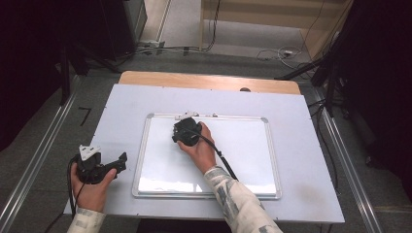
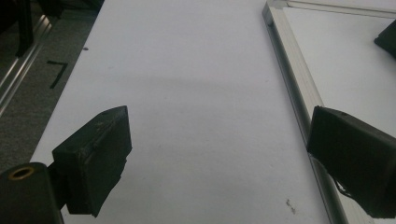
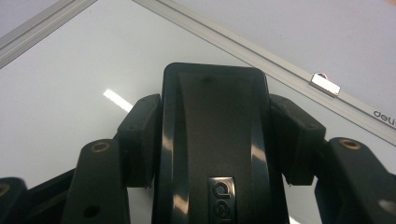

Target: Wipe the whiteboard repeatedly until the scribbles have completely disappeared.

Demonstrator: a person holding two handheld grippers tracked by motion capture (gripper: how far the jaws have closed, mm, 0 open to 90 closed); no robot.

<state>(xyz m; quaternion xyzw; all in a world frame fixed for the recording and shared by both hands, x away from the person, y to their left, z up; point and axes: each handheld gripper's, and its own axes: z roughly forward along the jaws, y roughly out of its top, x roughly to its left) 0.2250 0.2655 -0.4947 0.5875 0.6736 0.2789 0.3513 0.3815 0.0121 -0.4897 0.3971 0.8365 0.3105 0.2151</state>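
A white whiteboard (image 1: 243, 145) in a silver frame lies flat in the middle of the table. My right gripper (image 1: 186, 124) rests on the board near its far edge, shut on a black eraser (image 3: 215, 121) with a "deli" badge; both pads press its sides. The eraser lies on the board's surface (image 3: 70, 74), close to the frame. My left gripper (image 1: 120, 161) sits on the white table cover left of the board, jaws open and nothing between them. Its view has the board's frame (image 2: 294, 79) running past the right fingertip (image 2: 355, 163).
A white cover sheet (image 1: 126, 107) spans the table, with a wooden strip (image 1: 209, 80) along its far edge. A small metal tab (image 3: 325, 84) sits on the board's frame. Grey floor, rails, cables and dark stands surround the table.
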